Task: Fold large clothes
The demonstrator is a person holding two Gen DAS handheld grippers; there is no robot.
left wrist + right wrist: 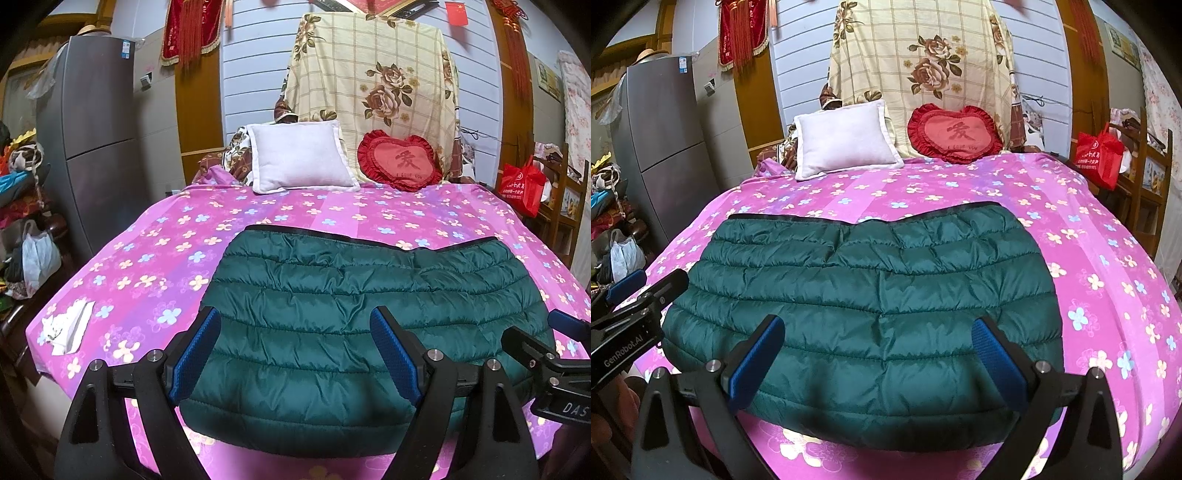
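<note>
A dark green quilted down jacket lies folded into a wide rectangle on the pink flowered bedsheet; it also shows in the right wrist view. My left gripper is open and empty, its blue pads hovering above the jacket's near left part. My right gripper is open and empty above the jacket's near edge. The right gripper also shows at the right edge of the left wrist view; the left gripper shows at the left edge of the right wrist view.
A white pillow and a red heart cushion lean at the bed's head against a floral cover. White crumpled paper lies on the sheet's left edge. A grey fridge stands left; a red bag hangs right.
</note>
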